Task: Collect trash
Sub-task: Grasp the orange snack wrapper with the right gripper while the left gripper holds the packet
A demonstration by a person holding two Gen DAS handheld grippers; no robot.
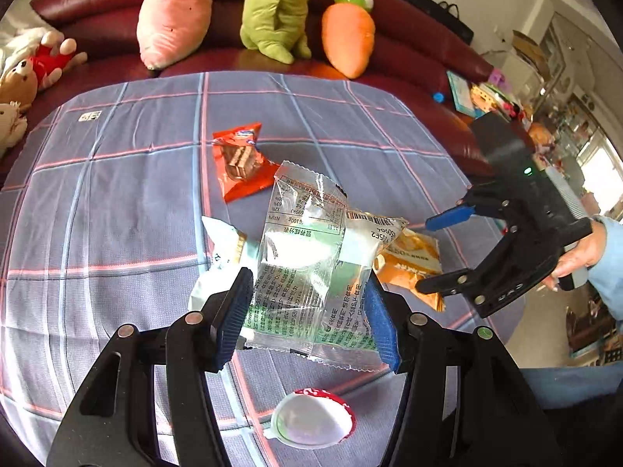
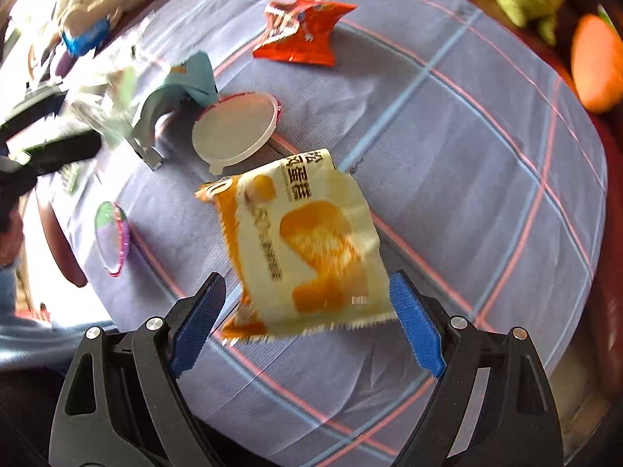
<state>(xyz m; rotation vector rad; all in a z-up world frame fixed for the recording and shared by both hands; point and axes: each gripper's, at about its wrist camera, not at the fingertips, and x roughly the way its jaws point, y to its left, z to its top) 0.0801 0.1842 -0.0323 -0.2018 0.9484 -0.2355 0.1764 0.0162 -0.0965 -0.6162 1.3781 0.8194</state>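
While my left gripper (image 1: 307, 311) points down at the checked tablecloth (image 1: 117, 202), its blue pads (image 1: 379, 323) press on a clear wrapper (image 1: 303, 249) printed with green and black text, one pad on each side edge, and the wrapper hangs lifted above the cloth. My right gripper (image 2: 307, 323) stands wide, and a yellow-and-white snack wrapper (image 2: 311, 241) lies on the cloth between its fingers; the pads sit just outside the wrapper's lower corners, and through the blur I cannot tell whether the right-hand pad brushes the corner.

In the left wrist view the same right gripper (image 1: 432, 253) shows at the right, held in my hand (image 1: 576, 260), its two fingers spread over the orange-yellow wrapper (image 1: 412, 264), which peeks out from behind the clear one. An orange-red biscuit wrapper (image 1: 241, 163) lies farther off toward the sofa (image 1: 409, 50), apart from the others. A white-and-green wrapper (image 1: 218, 257) lies just left of the clear one, partly hidden behind it. A white round lid (image 1: 311, 420) with a red rim lies close below my left gripper.

From the right wrist view that lid (image 2: 233, 132) lies just beyond the yellow wrapper, beside a curled pale blue-green wrapper (image 2: 175, 97). A second round lid (image 2: 113, 237) with a pink-purple rim lies near the cloth's left edge. The orange-red wrapper (image 2: 303, 35) lies at the far side.

Plush toys line the sofa: a pink one (image 1: 175, 11), a green one (image 1: 276, 11) and a carrot (image 1: 350, 35).
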